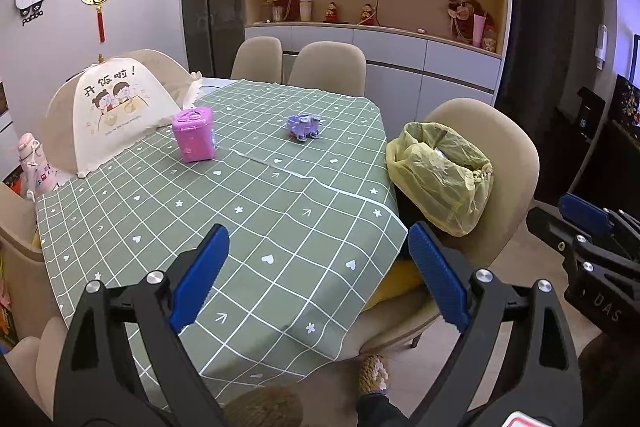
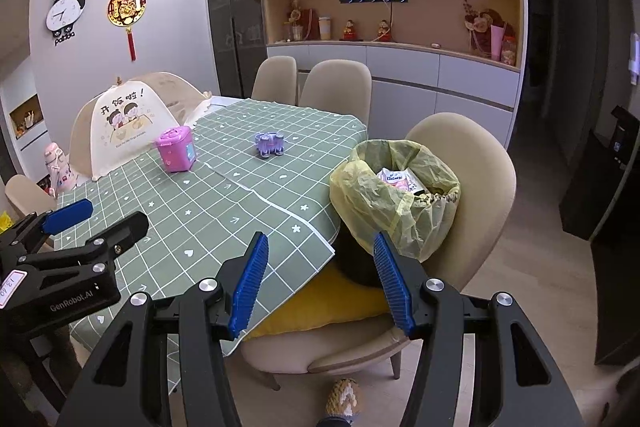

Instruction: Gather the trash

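Note:
A small bin lined with a yellow bag [image 1: 440,175] [image 2: 394,193] stands on a beige chair [image 1: 508,155] [image 2: 476,163] beside the table; wrappers [image 2: 398,179] lie inside it. My left gripper [image 1: 320,239] hangs open over the table's near corner, nothing between its blue pads. My right gripper [image 2: 320,247] is open too, low in front of the bin and empty. Each gripper shows at the edge of the other's view: the right gripper [image 1: 588,227] and the left gripper [image 2: 100,219]. On the green checked tablecloth [image 1: 248,227] [image 2: 224,195] sit a pink toy case [image 1: 194,139] [image 2: 176,149] and a purple toy [image 1: 304,127] [image 2: 270,143].
A mesh food cover [image 1: 108,115] [image 2: 120,123] stands at the table's far left, a pink bottle [image 1: 34,167] [image 2: 60,171] beside it. Two more chairs [image 1: 300,63] [image 2: 316,83] stand behind the table. A yellow cushion [image 2: 320,303] lies on the near chair. A slippered foot [image 2: 344,399] shows below.

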The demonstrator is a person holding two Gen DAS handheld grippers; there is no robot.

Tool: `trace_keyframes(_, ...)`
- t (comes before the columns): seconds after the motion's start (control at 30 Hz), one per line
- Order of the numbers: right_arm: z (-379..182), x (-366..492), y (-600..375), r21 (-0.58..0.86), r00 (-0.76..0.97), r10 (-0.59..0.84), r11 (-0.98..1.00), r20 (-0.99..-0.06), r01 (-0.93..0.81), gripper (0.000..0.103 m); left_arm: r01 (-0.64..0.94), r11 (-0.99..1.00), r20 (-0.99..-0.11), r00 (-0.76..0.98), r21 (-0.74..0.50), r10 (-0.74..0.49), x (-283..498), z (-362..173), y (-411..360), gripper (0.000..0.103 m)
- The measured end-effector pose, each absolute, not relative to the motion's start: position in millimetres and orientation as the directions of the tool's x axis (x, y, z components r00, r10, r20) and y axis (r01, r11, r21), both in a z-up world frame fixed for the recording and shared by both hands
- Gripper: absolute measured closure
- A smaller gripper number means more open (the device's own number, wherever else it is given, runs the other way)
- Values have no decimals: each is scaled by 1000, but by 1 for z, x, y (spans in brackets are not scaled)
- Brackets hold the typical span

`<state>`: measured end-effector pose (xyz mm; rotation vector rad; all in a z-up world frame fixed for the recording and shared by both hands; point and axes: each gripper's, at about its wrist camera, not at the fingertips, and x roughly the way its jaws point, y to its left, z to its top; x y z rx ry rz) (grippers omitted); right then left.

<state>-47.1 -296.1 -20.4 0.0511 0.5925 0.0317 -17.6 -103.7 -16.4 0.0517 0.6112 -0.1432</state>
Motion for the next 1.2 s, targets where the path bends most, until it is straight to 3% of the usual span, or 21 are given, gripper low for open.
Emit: trace_keyframes(1.2, -22, -35, -290, 48, 822, 67, 998, -566, -48, 51, 86, 996, -567, 821, 7, -67, -20, -14, -87, 16)
